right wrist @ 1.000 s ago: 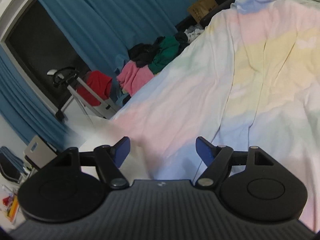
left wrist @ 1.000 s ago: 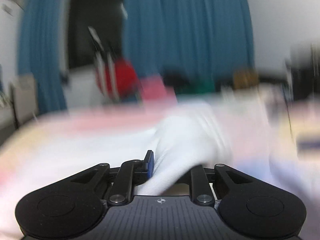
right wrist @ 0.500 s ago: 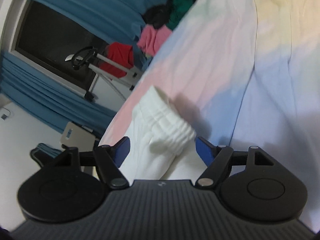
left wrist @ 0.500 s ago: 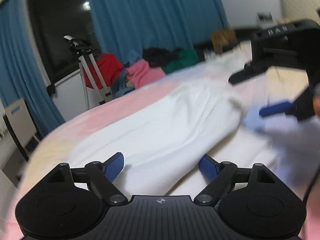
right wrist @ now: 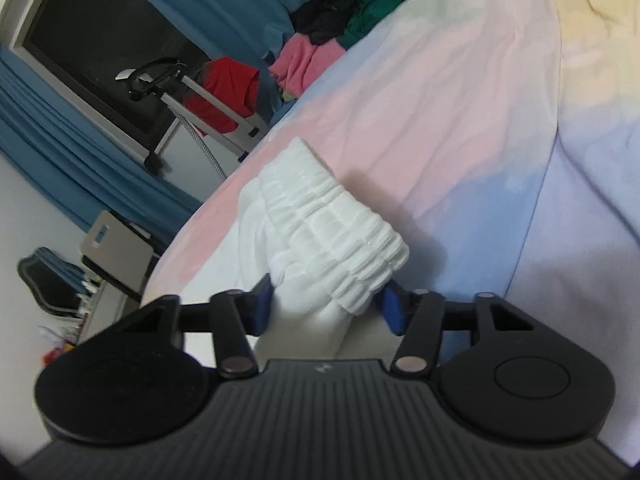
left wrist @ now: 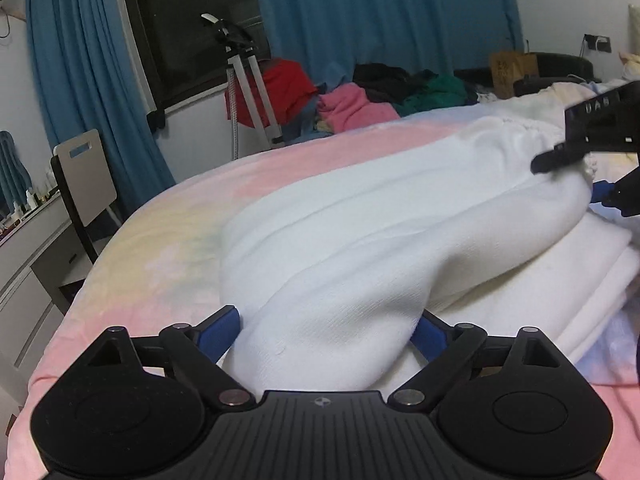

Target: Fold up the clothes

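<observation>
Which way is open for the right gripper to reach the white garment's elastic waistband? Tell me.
Probably straight ahead: the waistband already bulges between the open right gripper, with nothing in front of it. The left gripper straddles the garment's other end.

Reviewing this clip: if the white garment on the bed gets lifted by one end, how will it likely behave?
The white garment is probably floppy: it lies in soft folds and sags between the left claw and the right claw. It looks thick and knit, so likely not slippery. Its gathered waistband should give a bulkier hold.
</observation>
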Tool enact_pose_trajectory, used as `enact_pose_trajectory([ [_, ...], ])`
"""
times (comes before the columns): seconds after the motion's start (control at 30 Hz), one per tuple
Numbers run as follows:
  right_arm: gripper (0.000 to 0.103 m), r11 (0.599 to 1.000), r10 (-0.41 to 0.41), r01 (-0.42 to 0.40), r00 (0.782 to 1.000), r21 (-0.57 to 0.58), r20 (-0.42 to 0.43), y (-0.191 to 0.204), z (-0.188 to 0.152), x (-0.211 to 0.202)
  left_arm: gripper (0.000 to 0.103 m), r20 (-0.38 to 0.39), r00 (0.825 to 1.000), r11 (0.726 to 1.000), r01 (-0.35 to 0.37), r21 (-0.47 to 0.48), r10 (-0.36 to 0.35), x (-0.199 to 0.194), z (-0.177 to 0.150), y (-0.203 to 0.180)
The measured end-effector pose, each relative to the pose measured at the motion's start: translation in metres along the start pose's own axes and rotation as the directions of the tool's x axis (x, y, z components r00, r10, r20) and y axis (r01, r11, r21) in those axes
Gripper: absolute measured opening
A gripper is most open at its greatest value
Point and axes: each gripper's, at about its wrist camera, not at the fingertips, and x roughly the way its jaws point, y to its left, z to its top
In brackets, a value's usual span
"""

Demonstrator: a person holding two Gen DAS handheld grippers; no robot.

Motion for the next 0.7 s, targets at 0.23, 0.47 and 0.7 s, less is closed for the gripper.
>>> enact_pose_trajectory([
  [0.23, 0.034, 0.993, 0.032, -0.019, 0.993, -0.112, 0.114, 0.021, -0.004, -0.033, 0.092, 0.009, 1.0, 0.996, 0.011, -0.085, -0.01, -0.006, 0.001, 0.015],
  [0.47, 0.035, 0.996, 0.007, 0.005, 0.99, -0.085, 0.141, 0.017, -0.008, -0.077, 0.095, 0.092, 0.996, 0.989, -0.005, -0.146, 0.018, -0.032, 0.004, 0.02],
  [0.7, 0.047, 0.995, -0.101, 0.101, 0.995, 0.015, 0.016, -0.014, -0.007, -0.046, 0.095, -0.012, 0.999, 0.984, -0.051, -0.17, 0.05, -0.022, -0.013, 0.017],
])
